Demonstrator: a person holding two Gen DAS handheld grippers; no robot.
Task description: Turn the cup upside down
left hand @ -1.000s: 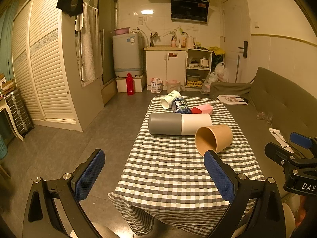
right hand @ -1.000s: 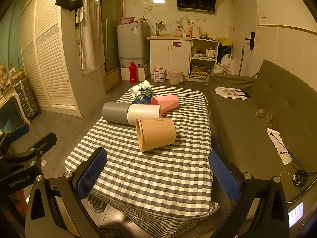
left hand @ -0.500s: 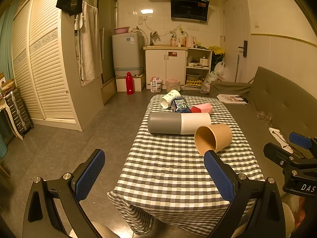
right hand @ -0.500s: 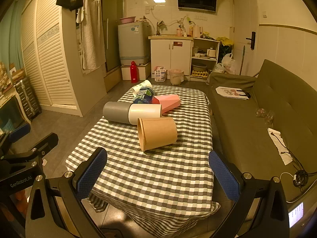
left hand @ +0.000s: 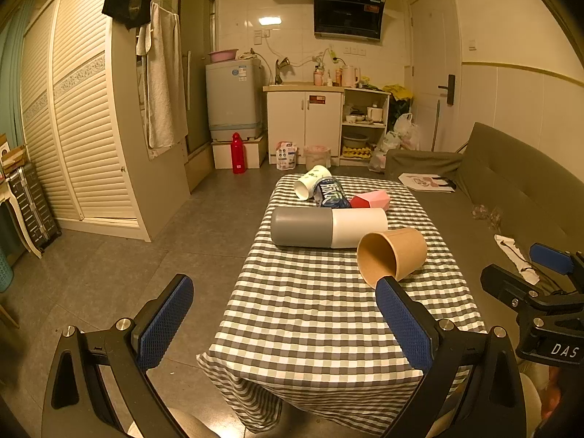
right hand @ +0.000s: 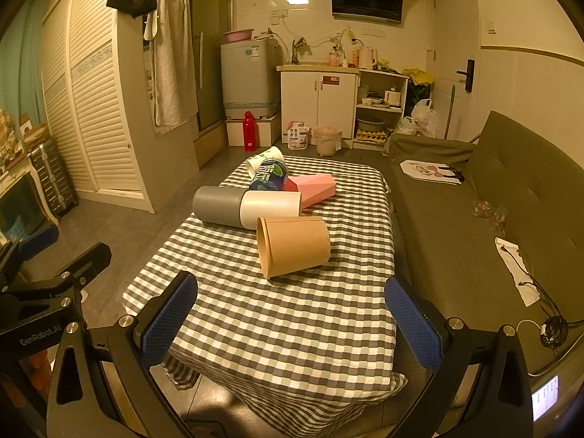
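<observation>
A brown paper cup lies on its side on the checked tablecloth, mouth toward the near left; it also shows in the right wrist view. My left gripper is open and empty, held off the table's near end. My right gripper is open and empty, short of the cup, near the table's front edge. Neither touches the cup.
A grey and white cylinder lies just behind the cup. Behind that lie a pink box, a blue can and a white paper cup. A green sofa runs along the right. Floor lies to the left.
Both grippers have crept slightly toward the table. The cup and other objects have not moved.
</observation>
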